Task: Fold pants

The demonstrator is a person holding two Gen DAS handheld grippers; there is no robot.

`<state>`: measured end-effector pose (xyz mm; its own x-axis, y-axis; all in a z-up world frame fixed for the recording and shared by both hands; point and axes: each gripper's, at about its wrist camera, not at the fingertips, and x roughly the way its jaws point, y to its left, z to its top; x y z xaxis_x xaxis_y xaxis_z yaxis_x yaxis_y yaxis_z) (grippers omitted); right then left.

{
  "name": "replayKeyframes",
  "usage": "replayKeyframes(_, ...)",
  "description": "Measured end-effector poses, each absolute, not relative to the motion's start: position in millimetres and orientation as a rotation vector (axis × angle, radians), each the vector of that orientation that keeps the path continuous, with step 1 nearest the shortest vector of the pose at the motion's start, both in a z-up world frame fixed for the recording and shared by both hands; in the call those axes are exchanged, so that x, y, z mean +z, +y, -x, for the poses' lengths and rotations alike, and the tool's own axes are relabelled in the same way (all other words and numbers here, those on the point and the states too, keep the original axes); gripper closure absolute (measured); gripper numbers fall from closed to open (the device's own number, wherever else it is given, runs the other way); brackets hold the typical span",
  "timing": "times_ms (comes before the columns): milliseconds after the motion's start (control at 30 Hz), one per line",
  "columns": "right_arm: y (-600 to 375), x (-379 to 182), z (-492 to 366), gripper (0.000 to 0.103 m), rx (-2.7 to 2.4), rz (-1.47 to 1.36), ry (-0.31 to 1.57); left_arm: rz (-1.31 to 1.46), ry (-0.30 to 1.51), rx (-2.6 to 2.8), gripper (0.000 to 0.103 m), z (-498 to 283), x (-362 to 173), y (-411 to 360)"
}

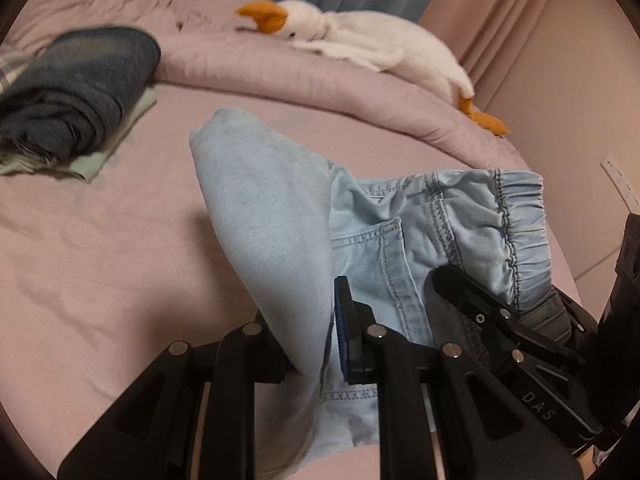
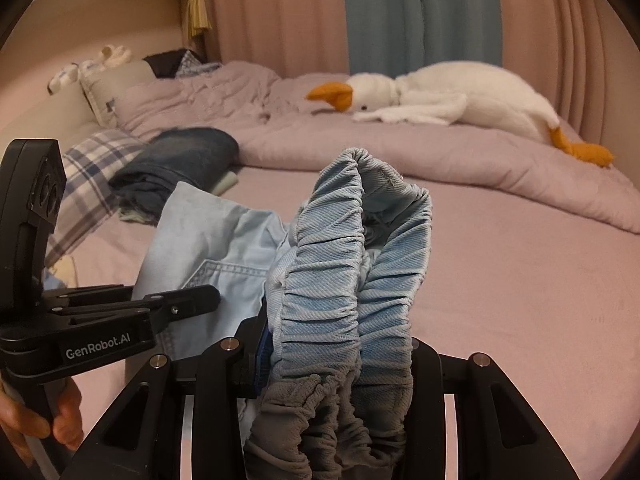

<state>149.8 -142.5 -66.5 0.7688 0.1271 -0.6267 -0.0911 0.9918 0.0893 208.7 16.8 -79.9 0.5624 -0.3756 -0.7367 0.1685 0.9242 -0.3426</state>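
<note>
The left gripper has its jaws clamped on a fold of the pale blue pants near a seam, and the right gripper has its jaws closed on the bunched elastic waistband. Both hold the garment lifted above the pink bed, with the fabric hanging crumpled between them. To do this well, I'd judge the two hands should draw apart until the waistband runs taut, then lower the pants flat onto bare sheet, legs stacked, before any fold. Keeping clear of the dark folded clothes at the left and the plush goose on the duvet behind seems wise.
</note>
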Motion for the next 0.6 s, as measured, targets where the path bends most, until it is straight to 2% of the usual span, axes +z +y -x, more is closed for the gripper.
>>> replayKeyframes(233, -151.6, -97.4, -178.9, 0.062, 0.092, -0.117, 0.796, 0.246, 0.987, -0.279, 0.087, -228.4, -104.1, 23.3)
replayKeyframes(300, -157.8, -102.3, -182.6, 0.062, 0.086, -0.139, 0.819, 0.241, 0.995, -0.268, 0.084, -230.4, -108.2, 26.7)
replayKeyframes(367, -164.4, -109.1, -185.4, 0.059, 0.084, -0.163, 0.852, 0.233, 1.009, -0.241, 0.077, -232.9, -113.4, 31.7)
replayKeyframes(400, -167.9, -112.9, -187.7, 0.053, 0.086, -0.171, 0.871, 0.236, 1.016, -0.235, 0.074, -233.5, -115.3, 34.6)
replayKeyframes(467, -176.0, -119.1, -188.4, 0.047, 0.089, -0.199, 0.908, 0.230, 1.021, -0.216, 0.061, -230.4, -115.2, 40.7)
replayKeyframes(600, -191.2, -117.7, -176.2, 0.039, 0.079, -0.262, 0.927, 0.169, 0.979, -0.202, 0.056, -213.4, -103.7, 47.2)
